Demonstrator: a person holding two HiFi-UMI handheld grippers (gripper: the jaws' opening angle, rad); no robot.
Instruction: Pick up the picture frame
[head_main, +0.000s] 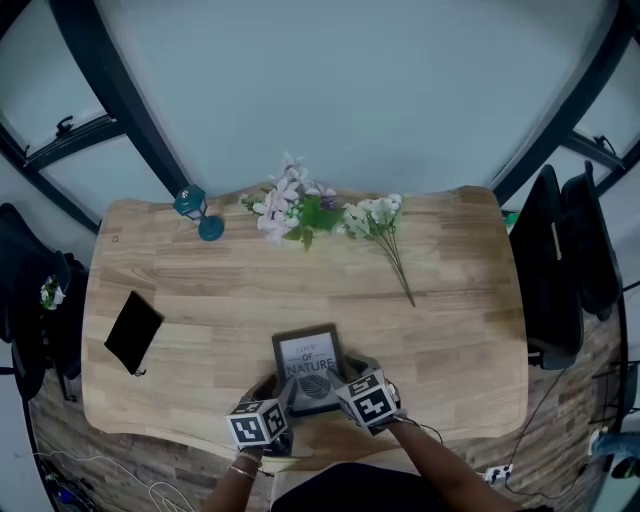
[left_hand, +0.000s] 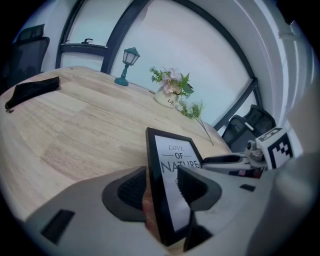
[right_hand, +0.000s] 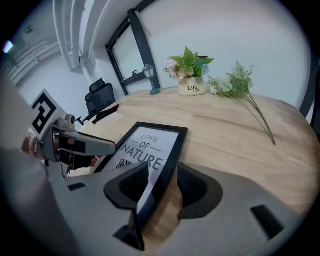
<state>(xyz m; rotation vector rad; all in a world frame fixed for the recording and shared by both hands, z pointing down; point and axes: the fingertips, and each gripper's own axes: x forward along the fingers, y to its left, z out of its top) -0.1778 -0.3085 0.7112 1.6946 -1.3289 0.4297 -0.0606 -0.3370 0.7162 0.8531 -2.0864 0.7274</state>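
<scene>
The picture frame (head_main: 308, 362) is black with a white "LOVE OF NATURE" print and sits at the near edge of the wooden table (head_main: 450, 330). My left gripper (head_main: 283, 393) holds its near-left corner and my right gripper (head_main: 345, 386) its near-right corner. In the left gripper view the frame (left_hand: 167, 165) stands tilted on edge between the pads, and the left gripper (left_hand: 162, 186) is shut on it. In the right gripper view the frame's (right_hand: 150, 150) right edge runs between the pads of the right gripper (right_hand: 162, 186), which is shut on it; the left gripper (right_hand: 80, 145) shows beyond.
At the table's far side stand a teal lantern (head_main: 196, 211), a potted flower arrangement (head_main: 293, 208) and a loose flower sprig (head_main: 385, 228). A black pouch (head_main: 132, 331) lies at the left. Dark office chairs flank the table at the right (head_main: 560, 260) and left (head_main: 25, 290).
</scene>
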